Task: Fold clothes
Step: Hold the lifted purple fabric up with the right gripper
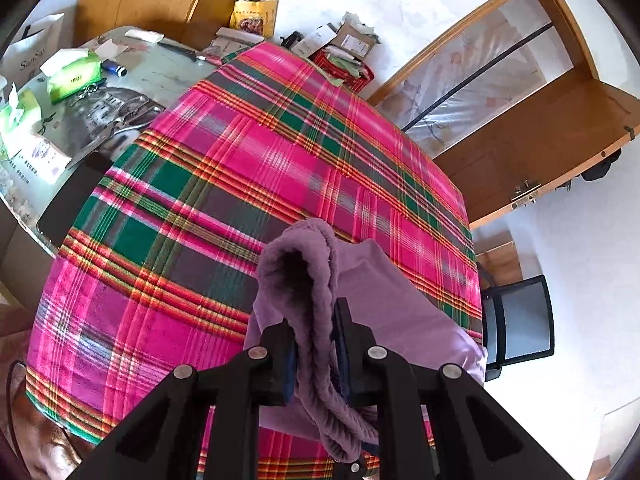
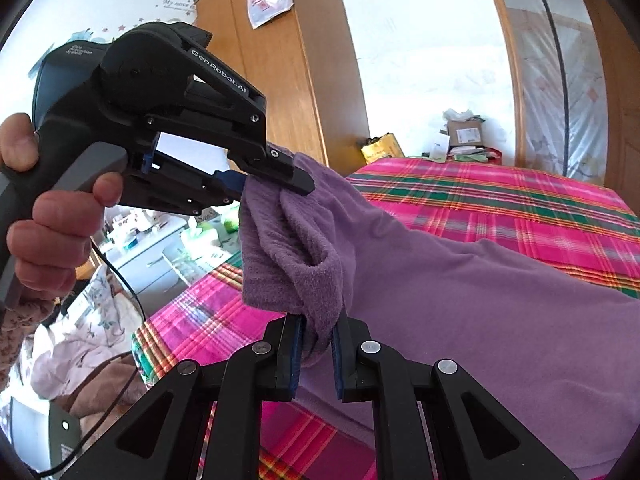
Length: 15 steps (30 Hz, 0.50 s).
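Observation:
A purple fleece garment [image 2: 460, 300] is lifted off the bed's pink plaid cover [image 2: 500, 208], its lower part trailing onto the cover. My left gripper [image 1: 314, 336] is shut on a bunched, ribbed edge of the purple garment [image 1: 316, 280]. In the right wrist view a hand holds that left gripper [image 2: 276, 180], which pinches the cloth from the upper left. My right gripper [image 2: 318, 340] is shut on a hanging fold of the same edge, just below the left one. The cloth sags between the two grips.
The plaid cover [image 1: 240, 168] spans the bed. A cluttered side table [image 1: 80, 92] with tissue packs stands at the left. Boxes and bags [image 1: 340, 48] lie past the far end of the bed. An open wooden door [image 1: 540, 140] and a black chair [image 1: 520, 320] are at the right.

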### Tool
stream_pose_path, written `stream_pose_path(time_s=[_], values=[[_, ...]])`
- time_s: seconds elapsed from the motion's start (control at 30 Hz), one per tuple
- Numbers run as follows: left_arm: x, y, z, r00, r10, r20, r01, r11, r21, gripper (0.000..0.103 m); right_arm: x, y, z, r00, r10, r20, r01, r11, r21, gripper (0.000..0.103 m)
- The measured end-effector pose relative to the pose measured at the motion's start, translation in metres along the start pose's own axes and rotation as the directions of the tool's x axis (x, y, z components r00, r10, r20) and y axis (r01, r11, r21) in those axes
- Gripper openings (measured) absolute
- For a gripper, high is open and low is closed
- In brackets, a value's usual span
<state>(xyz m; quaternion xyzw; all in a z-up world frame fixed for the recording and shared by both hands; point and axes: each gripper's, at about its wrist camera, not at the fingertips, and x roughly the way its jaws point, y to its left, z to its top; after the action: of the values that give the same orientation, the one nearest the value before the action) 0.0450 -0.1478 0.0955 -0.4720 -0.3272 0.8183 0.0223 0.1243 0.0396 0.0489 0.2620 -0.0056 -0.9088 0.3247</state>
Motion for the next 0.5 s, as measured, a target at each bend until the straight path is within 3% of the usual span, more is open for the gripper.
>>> stream_pose_path(time_s=[0.5], values=[[-0.0065,0.0063,-0.0027,1.000,0.006,-0.010,-0.006,1.000,0.000,0.017,0.0003,0.0097,0.0013,1.000,-0.011,-0.005,0.010,1.000,-0.010,0.013]])
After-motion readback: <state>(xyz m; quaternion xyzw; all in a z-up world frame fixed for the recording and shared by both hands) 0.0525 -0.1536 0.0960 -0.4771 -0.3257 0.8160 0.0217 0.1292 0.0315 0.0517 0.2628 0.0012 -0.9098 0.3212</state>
